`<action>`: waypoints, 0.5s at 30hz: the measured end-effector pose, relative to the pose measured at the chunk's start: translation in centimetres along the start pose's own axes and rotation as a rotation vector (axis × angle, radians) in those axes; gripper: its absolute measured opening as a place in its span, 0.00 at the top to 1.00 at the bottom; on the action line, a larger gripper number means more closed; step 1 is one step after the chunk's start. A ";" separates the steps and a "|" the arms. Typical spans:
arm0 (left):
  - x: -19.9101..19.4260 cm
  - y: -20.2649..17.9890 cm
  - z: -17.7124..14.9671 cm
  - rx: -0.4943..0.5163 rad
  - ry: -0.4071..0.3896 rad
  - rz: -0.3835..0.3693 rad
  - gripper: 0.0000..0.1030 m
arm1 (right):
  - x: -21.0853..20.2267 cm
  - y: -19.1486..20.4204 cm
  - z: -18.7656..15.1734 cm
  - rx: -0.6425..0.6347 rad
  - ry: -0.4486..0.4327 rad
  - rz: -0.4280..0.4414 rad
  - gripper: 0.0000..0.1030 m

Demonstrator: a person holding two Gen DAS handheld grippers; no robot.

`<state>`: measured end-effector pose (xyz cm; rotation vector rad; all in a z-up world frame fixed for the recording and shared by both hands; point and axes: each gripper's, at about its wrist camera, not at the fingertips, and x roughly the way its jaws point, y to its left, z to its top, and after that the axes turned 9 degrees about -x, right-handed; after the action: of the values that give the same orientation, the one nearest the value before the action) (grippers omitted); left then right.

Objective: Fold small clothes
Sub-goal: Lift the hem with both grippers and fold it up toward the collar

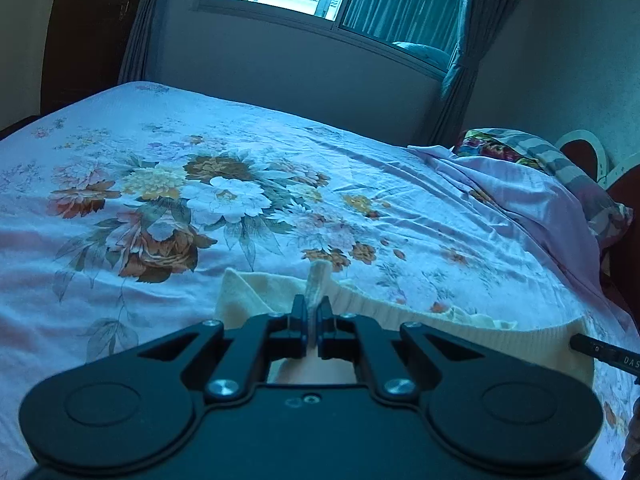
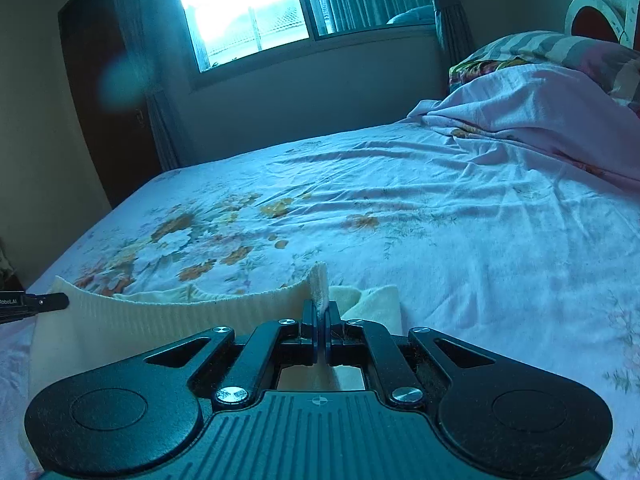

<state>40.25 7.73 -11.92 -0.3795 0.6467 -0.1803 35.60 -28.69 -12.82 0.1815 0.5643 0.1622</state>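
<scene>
A small cream ribbed garment is stretched between both grippers above the floral bedsheet. My left gripper is shut on one corner of it, and a tuft of the fabric sticks up between the jaws. In the right wrist view my right gripper is shut on the other corner of the cream garment, whose ribbed edge runs left from it. The tip of the right gripper shows at the right edge of the left wrist view. At the left edge of the right wrist view is the left gripper.
A bed with a pale floral sheet fills both views. Pillows and a bunched blanket lie at the head on the right. A wall with a window and curtains stands beyond the far edge. A dark door is at the left.
</scene>
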 end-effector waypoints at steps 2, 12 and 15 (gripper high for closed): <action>2.0 0.0 0.5 -0.003 0.000 0.010 0.97 | 2.4 -0.6 0.3 0.002 0.013 -0.019 0.98; 10.3 1.3 -1.0 0.016 0.110 0.131 0.95 | 11.7 -2.0 -2.0 -0.072 0.134 -0.122 0.98; 10.9 1.7 -1.3 0.023 0.127 0.158 0.86 | 12.7 -2.1 -2.9 -0.087 0.152 -0.155 0.97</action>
<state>48.10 5.83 -19.55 -0.2954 0.7960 -0.0615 44.82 -27.85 -22.19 0.0410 0.7186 0.0499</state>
